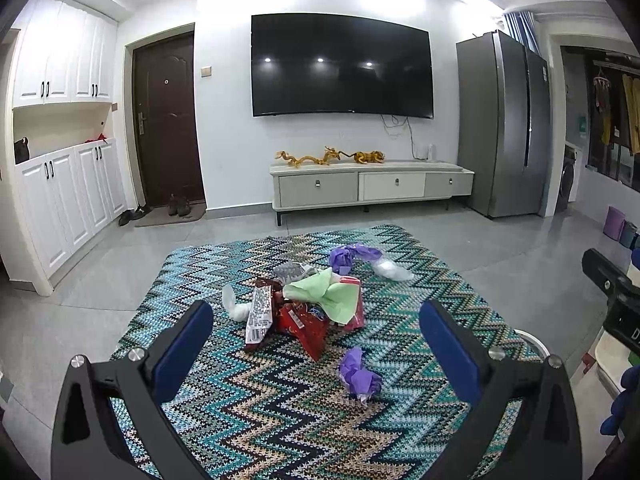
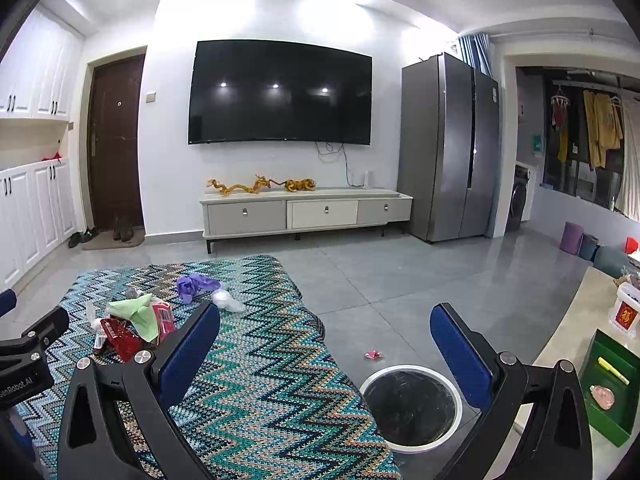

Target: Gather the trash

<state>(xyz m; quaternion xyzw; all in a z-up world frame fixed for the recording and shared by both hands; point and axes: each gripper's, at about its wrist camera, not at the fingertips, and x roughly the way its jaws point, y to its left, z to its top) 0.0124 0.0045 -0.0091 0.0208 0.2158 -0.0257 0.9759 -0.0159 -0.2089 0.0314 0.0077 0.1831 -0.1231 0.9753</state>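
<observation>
A pile of trash lies on the zigzag cloth (image 1: 280, 420): red snack wrappers (image 1: 304, 320), a green paper (image 1: 324, 292), white tissue (image 1: 240, 308), and purple crumpled wads near (image 1: 358, 374) and far (image 1: 346, 258). My left gripper (image 1: 316, 344) is open and empty, hovering just before the pile. My right gripper (image 2: 324, 344) is open and empty, above the cloth's right edge. A round white-rimmed bin with a black liner (image 2: 412, 404) stands on the floor below it. The pile also shows in the right wrist view (image 2: 132, 320). A small red scrap (image 2: 374, 355) lies on the floor.
A TV stand (image 2: 304, 212), a grey fridge (image 2: 448, 148) and white cabinets (image 1: 68, 196) line the far walls. A low table with a green box (image 2: 608, 384) is at the right. Grey tiled floor (image 2: 400, 272) lies between.
</observation>
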